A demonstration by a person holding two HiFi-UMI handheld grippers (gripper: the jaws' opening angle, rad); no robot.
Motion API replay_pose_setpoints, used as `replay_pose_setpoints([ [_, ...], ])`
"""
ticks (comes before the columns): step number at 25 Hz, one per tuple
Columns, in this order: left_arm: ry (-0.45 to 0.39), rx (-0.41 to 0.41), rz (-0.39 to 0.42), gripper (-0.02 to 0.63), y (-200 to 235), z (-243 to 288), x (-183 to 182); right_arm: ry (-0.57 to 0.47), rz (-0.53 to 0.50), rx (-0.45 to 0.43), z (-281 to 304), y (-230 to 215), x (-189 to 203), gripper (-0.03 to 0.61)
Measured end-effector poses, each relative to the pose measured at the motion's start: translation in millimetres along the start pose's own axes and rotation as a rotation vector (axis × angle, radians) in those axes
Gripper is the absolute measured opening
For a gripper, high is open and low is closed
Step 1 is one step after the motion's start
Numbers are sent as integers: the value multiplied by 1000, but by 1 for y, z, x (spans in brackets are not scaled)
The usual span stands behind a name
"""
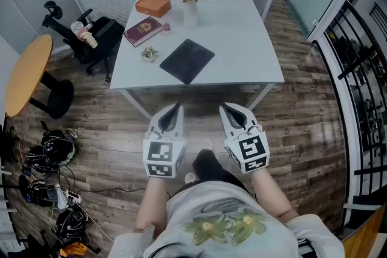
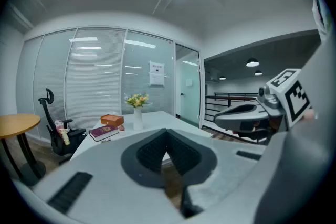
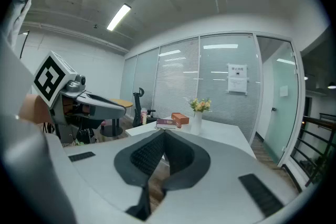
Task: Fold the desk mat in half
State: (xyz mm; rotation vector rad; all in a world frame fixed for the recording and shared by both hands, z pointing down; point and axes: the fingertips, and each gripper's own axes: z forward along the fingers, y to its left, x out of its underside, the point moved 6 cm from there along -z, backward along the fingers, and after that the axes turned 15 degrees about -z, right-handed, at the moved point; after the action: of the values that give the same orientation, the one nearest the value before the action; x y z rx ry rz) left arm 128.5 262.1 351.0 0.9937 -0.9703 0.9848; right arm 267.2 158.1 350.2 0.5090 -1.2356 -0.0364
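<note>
A dark desk mat [image 1: 187, 60] lies flat and unfolded near the front edge of the white table [image 1: 254, 57], turned at an angle. My left gripper [image 1: 176, 107] and right gripper [image 1: 225, 107] hang side by side in front of the table, over the wooden floor, well short of the mat. Both are shut with nothing between their jaws. In the left gripper view my left gripper [image 2: 167, 131] points at the table, and the right gripper [image 2: 252, 113] shows beside it. The right gripper view has my right gripper [image 3: 163, 132] closed, the left gripper [image 3: 86, 105] at its side.
On the table's far part stand a vase of flowers [image 1: 190, 0], an orange box [image 1: 152, 6], a maroon book [image 1: 143, 31] and a small plant [image 1: 149, 54]. A black office chair [image 1: 91, 36] and a round wooden table [image 1: 27, 72] stand left. Cables [image 1: 51, 178] litter the floor. A railing [image 1: 357, 69] runs right.
</note>
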Motion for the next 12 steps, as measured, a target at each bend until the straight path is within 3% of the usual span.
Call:
replay_pose_setpoints([
  [12,-1,-6,19,3,29,43,-13,-33,4,-27,49,-24,-2,18],
])
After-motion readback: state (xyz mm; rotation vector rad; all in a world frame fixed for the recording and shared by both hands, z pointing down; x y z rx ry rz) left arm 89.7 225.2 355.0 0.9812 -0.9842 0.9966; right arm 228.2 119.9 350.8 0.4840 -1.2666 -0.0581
